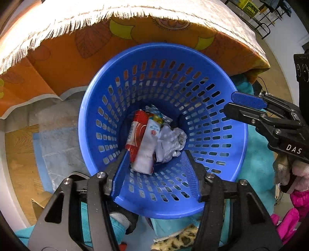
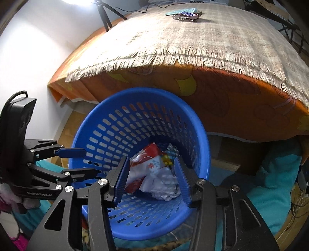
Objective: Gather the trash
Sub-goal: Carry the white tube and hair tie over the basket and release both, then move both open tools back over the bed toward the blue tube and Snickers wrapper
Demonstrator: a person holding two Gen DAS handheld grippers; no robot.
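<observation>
A blue perforated basket (image 1: 227, 135) (image 2: 200, 139) stands on the floor by a table. Inside lie a red-and-white wrapper (image 1: 136, 135) (image 2: 144, 156), a white packet (image 1: 147, 146) (image 2: 154, 166) and crumpled white paper (image 1: 170, 142) (image 2: 164, 183). My left gripper (image 1: 156, 170) is open and empty over the basket's near side; it also shows in the right wrist view (image 2: 81, 162). My right gripper (image 2: 151, 181) is open and empty above the basket; it also shows in the left wrist view (image 1: 237, 104) at the right rim. On the table top lie a crumpled foil wrapper (image 2: 188, 15) and a teal packet (image 2: 181, 10).
The table (image 2: 212, 42) carries a fringed beige cloth over an orange patterned one (image 1: 96, 48). A teal blanket (image 2: 274, 173) lies around the basket. A leopard-print cloth (image 1: 177, 241) and pink fabric (image 1: 295, 212) lie near. A tripod (image 2: 105, 11) stands behind the table.
</observation>
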